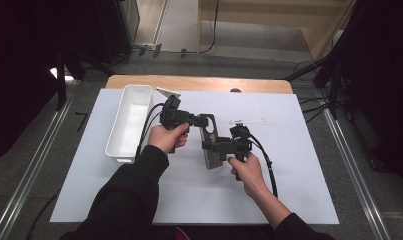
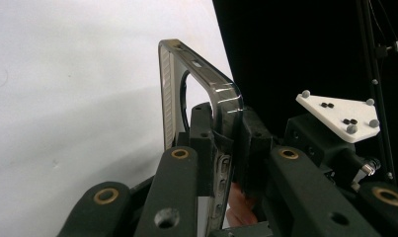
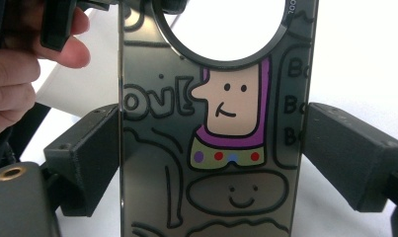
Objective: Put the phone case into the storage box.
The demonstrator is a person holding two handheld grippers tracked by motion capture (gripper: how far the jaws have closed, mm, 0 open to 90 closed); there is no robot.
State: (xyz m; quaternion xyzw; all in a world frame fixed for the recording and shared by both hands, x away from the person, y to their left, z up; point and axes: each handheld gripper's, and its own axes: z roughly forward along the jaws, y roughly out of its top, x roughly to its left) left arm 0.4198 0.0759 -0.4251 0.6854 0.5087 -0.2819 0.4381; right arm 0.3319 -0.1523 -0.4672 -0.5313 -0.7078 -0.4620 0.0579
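I hold the phone case [image 1: 212,145] above the white mat [image 1: 299,190], my right gripper [image 3: 214,148] clamping its long sides and my left gripper [image 2: 221,143] pinching its top edge, seemingly. Best keep both grips steady and avoid twisting it.

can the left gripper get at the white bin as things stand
Probably not yet. The left gripper is shut on the phone case, which the right gripper also clamps across its width. The white bin lies close beside the left hand with nothing between.
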